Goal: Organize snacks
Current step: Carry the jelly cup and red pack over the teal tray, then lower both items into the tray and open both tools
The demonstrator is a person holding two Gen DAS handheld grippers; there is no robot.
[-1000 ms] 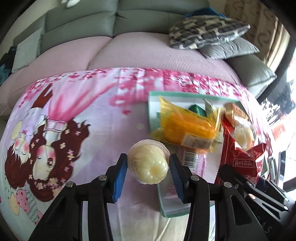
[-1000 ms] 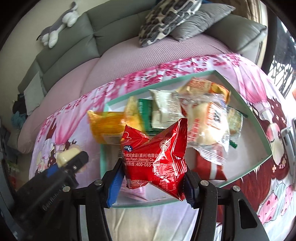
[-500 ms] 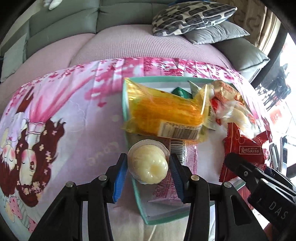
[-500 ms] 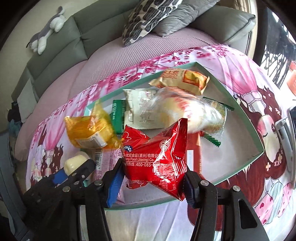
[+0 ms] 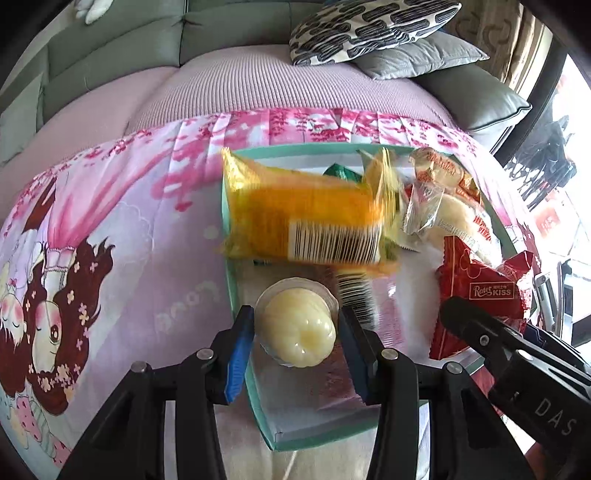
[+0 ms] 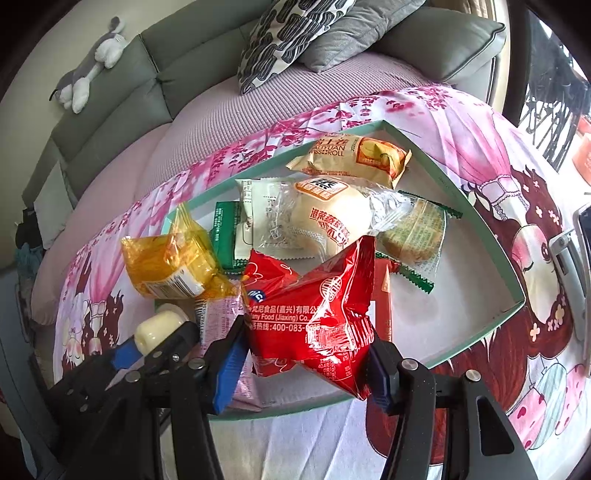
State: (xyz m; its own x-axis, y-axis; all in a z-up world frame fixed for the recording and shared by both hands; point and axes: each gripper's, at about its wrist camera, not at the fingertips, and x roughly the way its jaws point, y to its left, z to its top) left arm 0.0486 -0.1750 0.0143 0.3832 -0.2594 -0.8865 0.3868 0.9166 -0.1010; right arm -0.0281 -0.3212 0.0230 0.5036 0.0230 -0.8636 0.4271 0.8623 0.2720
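Note:
My left gripper (image 5: 295, 338) is shut on a pale yellow jelly cup (image 5: 299, 328) and holds it over the near left corner of the teal-rimmed tray (image 5: 228, 273). The cup also shows in the right wrist view (image 6: 153, 330). My right gripper (image 6: 303, 354) is shut on a red snack packet (image 6: 314, 314) above the tray's (image 6: 480, 229) front edge; the packet shows in the left wrist view (image 5: 484, 291). In the tray lie an orange-wrapped cake (image 5: 303, 218), a clear-wrapped bun (image 6: 325, 218), a Swiss roll pack (image 6: 354, 155), a green pack (image 6: 225, 236), a pink packet (image 6: 218, 321) and a green-edged pastry (image 6: 413, 236).
The tray sits on a pink cartoon-print cloth (image 5: 110, 229) over a table. Behind it is a grey-green sofa with a mauve seat cover (image 5: 258, 85) and patterned cushions (image 6: 291, 33). A plush toy (image 6: 92, 62) lies on the sofa back. A metal object (image 6: 576, 258) sits at the right edge.
My left gripper has carried the jelly cup rightward from over the cloth to over the tray's near left corner. My right gripper still holds the red packet, with the tray now seen nearer.

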